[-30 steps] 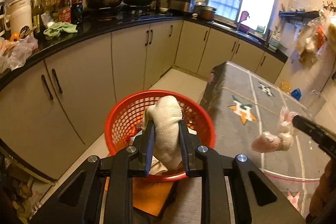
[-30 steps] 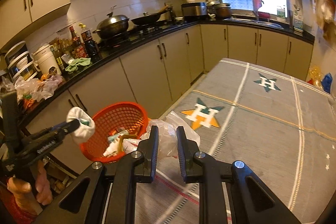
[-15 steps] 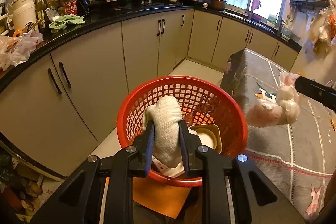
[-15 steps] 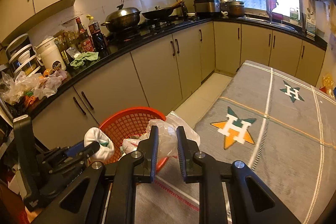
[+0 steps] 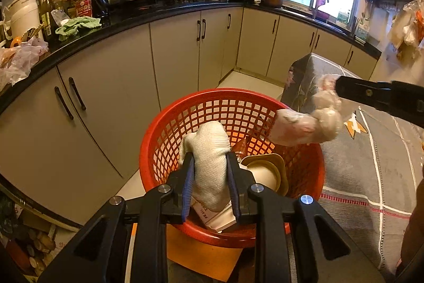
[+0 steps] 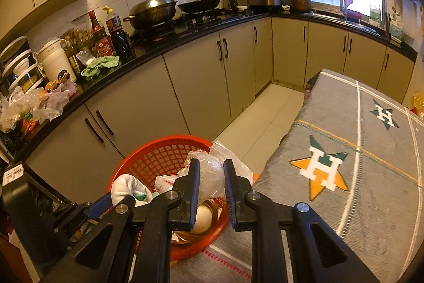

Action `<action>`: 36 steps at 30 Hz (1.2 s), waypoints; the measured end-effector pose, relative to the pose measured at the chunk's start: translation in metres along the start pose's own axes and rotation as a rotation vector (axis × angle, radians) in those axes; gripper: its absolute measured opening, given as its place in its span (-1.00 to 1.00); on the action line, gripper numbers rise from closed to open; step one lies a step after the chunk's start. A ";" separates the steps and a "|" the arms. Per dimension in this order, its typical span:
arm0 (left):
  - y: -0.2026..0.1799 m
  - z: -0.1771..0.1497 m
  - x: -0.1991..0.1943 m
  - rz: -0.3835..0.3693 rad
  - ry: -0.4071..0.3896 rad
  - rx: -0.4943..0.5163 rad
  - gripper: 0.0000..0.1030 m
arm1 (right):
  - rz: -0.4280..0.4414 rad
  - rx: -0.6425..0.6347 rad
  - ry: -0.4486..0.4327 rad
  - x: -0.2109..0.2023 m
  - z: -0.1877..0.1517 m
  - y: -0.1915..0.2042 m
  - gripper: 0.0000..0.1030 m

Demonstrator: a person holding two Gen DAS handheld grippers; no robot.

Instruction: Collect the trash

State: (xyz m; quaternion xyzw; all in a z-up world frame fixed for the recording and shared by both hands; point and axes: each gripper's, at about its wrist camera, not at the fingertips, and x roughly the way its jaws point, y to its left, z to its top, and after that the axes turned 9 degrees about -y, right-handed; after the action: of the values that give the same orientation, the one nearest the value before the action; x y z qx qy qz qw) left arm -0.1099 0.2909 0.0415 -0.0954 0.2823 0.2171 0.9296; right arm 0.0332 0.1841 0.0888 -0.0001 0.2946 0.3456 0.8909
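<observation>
A red mesh basket [image 5: 212, 108] stands beside the table, with a beige bowl [image 5: 267, 171] and paper scraps inside. My left gripper [image 5: 209, 163] is shut on a white cloth wad [image 5: 209, 150] and holds it over the basket's near side. My right gripper [image 6: 210, 169] is shut on a crumpled clear plastic bag [image 6: 212, 174] and holds it above the basket's [image 6: 159, 153] right rim. In the left wrist view the bag [image 5: 304, 121] hangs at the rim from the right gripper's finger [image 5: 371, 94]. The cloth wad [image 6: 127, 184] also shows in the right wrist view.
A table with a grey star-patterned cloth [image 6: 357, 150] lies to the right of the basket. Beige cabinets [image 5: 175, 55] under a black counter [image 5: 148, 15] curve around behind, with pots, bottles and plastic bags. Tiled floor [image 6: 259, 118] lies between the cabinets and the table.
Both grippers have moved toward the basket. The cloth wad now hangs over its inside, and the plastic bag has come from over the table to above the basket's right rim.
</observation>
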 end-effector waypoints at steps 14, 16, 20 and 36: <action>-0.003 -0.001 -0.052 0.098 -0.157 -0.018 0.64 | -0.087 -0.016 -0.079 -0.065 -0.005 -0.020 0.23; -0.012 -0.007 -0.071 0.150 -0.212 0.014 0.78 | -0.171 -0.067 -0.125 -0.091 -0.017 -0.022 0.43; -0.033 -0.017 -0.100 0.207 -0.275 0.064 0.96 | -0.250 -0.123 -0.173 -0.132 -0.047 -0.028 0.58; -0.097 -0.054 -0.133 0.290 -0.303 0.173 1.00 | -0.338 -0.105 -0.184 -0.207 -0.122 -0.074 0.73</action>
State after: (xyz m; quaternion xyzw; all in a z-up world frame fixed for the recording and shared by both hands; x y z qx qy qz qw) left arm -0.1910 0.1424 0.0770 0.0599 0.1676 0.3356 0.9251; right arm -0.1071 -0.0248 0.0813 -0.0646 0.1891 0.2047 0.9582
